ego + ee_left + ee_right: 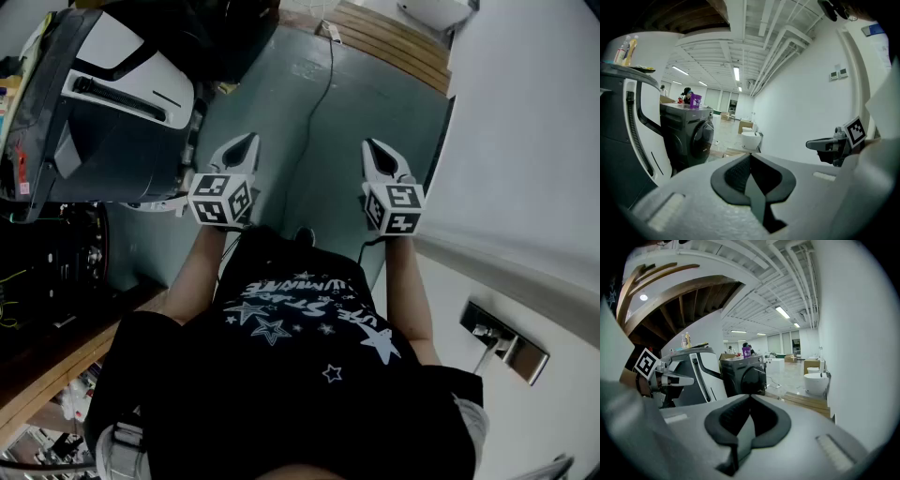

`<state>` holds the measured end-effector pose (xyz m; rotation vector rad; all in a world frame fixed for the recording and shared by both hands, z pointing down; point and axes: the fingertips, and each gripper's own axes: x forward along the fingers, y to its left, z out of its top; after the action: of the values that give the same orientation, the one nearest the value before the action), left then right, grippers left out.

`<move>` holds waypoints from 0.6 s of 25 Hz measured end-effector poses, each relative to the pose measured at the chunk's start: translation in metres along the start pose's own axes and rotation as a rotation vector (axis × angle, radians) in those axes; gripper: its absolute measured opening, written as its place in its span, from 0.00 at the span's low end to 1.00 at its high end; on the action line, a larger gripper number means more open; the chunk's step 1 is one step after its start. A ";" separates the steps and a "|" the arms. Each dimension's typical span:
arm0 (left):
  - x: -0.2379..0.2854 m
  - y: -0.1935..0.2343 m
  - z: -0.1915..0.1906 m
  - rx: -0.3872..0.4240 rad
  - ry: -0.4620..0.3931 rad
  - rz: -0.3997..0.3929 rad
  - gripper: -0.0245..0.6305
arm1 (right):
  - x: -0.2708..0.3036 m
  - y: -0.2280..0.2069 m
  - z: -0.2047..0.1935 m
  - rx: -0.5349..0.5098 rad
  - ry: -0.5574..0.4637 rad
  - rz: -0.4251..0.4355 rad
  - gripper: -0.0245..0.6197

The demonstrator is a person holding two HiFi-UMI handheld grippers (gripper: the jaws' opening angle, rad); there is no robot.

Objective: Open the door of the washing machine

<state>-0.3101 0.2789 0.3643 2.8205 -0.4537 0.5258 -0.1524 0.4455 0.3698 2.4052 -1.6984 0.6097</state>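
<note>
The person holds both grippers out in front at about the same height, side by side and well apart, each tilted a little downward over the grey floor (375, 103). The left gripper (750, 157) has its jaws closed tip to tip, with nothing between them. The right gripper (750, 397) is the same: jaws pressed together and empty.

The washing machine (686, 136) is a dark front-loader standing on the floor ahead of the grippers, well apart from both. Its round door (702, 137) lies flat against the front and looks closed. A purple cup (695, 100) stands on its top.

Nearer the person, on the left side, stands a white and grey machine (112, 103) with two bottles (626, 49) on top. The left gripper is close beside it without touching.

A white wall (525, 141) runs along the right. Beyond the washing machine, a white toilet (816, 382) stands near the wall, next to low wooden boards (806, 401). A thin cable (328, 84) trails across the floor.
</note>
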 end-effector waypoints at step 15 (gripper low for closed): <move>-0.011 -0.012 -0.019 0.027 0.043 0.004 0.05 | 0.014 0.017 -0.009 0.007 0.014 0.083 0.05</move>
<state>-0.3219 0.2987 0.3752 2.8286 -0.4472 0.5964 -0.1666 0.4305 0.3812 2.3398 -1.8009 0.6429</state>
